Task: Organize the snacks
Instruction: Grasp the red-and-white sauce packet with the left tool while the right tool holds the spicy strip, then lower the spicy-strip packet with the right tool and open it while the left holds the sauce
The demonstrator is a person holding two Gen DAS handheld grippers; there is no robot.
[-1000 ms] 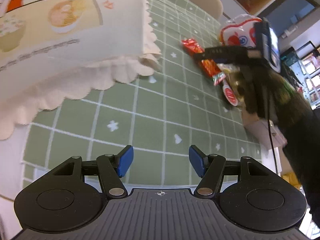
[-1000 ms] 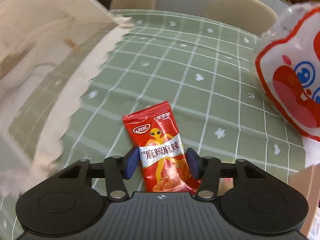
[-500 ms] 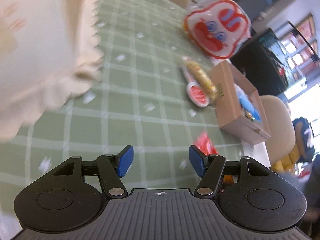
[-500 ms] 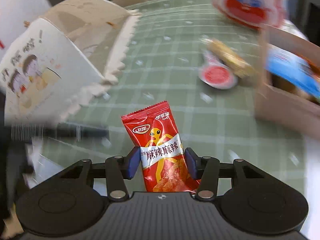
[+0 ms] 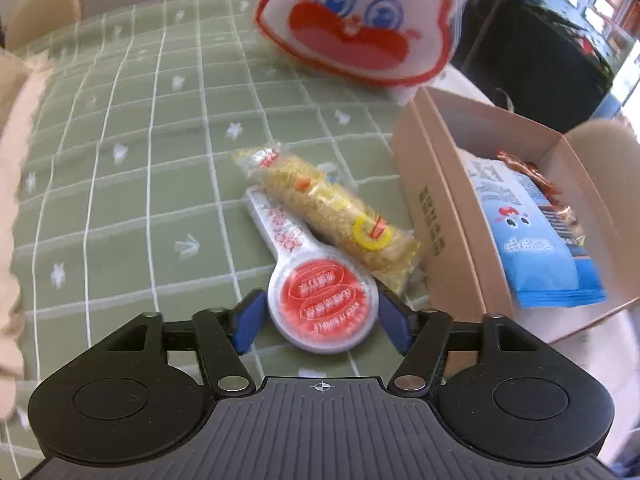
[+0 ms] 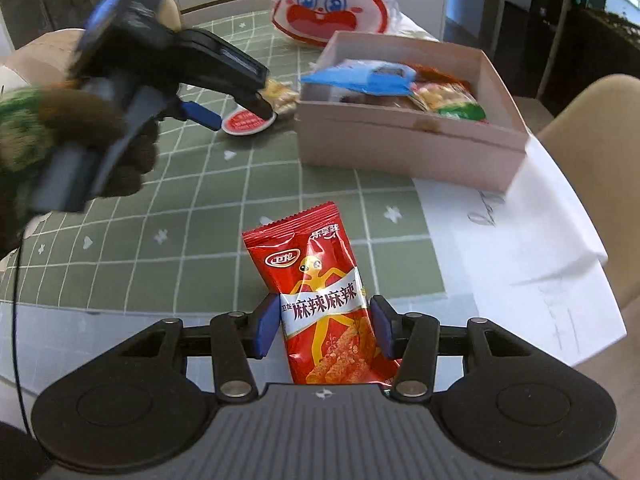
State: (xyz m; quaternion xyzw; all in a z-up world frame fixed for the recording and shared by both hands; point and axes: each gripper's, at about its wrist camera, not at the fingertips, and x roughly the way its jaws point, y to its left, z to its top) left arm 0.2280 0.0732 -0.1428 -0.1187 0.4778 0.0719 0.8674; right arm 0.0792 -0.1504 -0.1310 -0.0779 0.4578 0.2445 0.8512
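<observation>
Red packet [image 6: 326,304] clamped between pads of right gripper [image 6: 324,326], held upright above green checked cloth [image 6: 192,216], short of box [image 6: 404,140]. Box stood farther ahead and a bit to right, already holding blue packet [image 6: 360,78] and other snacks. Held only at middle, by the sides; lower end of packet tucked back toward gripper body. Risk: slippery foil could slide or twist if swung fast toward box, then fall on cloth or on white paper [image 6: 532,248] beside box. Near wall of box also a risk: if carried too low, packet end could catch on rim and get pulled out of pads.

Left gripper [image 5: 320,322] apart, pads on both sides of round red-and-white snack [image 5: 322,304], not yet closed on it, as far as visible. Snack lay flat on cloth, its long tail under or against yellow bar [image 5: 332,216], which reached close to box [image 5: 440,208]. Risk: round lid is low and flat, so pads could close above it and slip; lifting could also drag yellow bar along. Contact betw. pads and snack not clear, some blur.

Rabbit bag [image 5: 356,28] behind, well apart, no problem for either move.

Both grippers working near same box, so could bump if both went in together.
</observation>
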